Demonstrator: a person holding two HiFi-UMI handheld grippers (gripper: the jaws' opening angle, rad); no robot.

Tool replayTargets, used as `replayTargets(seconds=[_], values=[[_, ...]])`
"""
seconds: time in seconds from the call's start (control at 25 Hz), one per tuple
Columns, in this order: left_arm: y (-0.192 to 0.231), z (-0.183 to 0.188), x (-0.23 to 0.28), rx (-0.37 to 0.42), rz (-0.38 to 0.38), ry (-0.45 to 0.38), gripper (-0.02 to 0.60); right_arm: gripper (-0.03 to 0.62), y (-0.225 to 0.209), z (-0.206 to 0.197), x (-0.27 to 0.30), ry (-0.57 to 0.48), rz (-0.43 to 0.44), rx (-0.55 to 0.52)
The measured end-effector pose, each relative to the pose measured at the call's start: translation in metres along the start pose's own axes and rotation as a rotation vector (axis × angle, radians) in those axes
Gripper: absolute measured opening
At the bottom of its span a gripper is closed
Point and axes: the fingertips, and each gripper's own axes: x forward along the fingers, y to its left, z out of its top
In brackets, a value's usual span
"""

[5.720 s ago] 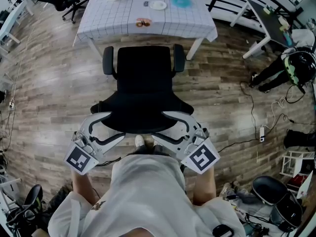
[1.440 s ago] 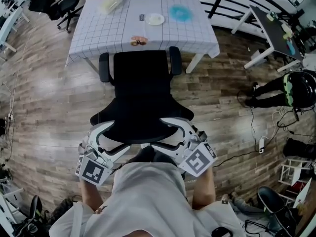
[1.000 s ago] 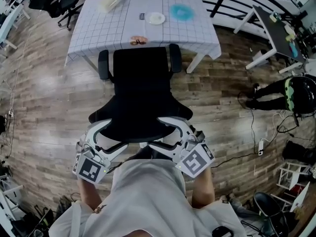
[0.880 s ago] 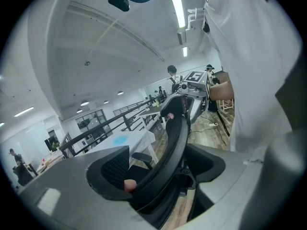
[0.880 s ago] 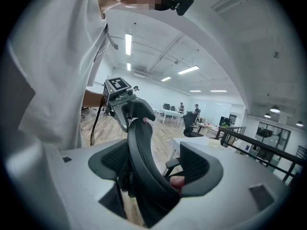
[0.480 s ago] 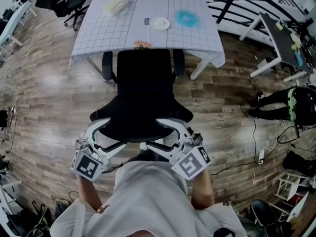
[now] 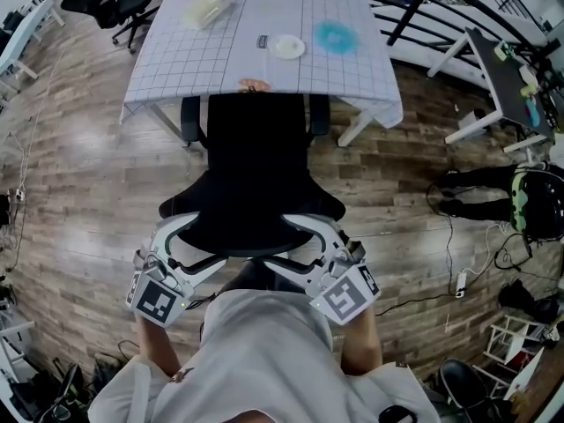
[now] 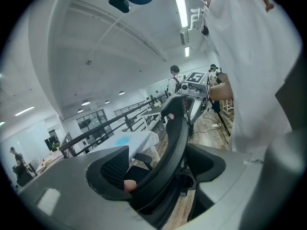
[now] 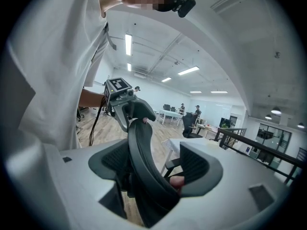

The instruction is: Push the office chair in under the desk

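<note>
Head view: shows the office chair [image 7: 256, 174] facing the checked tabletop [image 7: 203, 60], seat front tucked just under its edge, armrests level with the cloth's hem, backrest toward the person. Has the left tongs [image 7: 203, 238] and right tongs [image 7: 286, 241] set on the backrest's top rim, one on either side.

Left gripper view: finds the left tongs [image 8: 158, 169] narrowed onto that black rim.

Right gripper view: likewise shows the right tongs [image 9: 153, 171] clamped on the rim.
</note>
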Motion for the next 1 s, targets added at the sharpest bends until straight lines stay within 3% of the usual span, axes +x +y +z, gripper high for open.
replayTargets(seconds=[1.0], values=[[0.029, 0.001, 0.020, -0.001, -0.019, -0.042, 0.371, 0.345, -0.036, -0.010, 0.009, 0.028, 0.027, 0.042]])
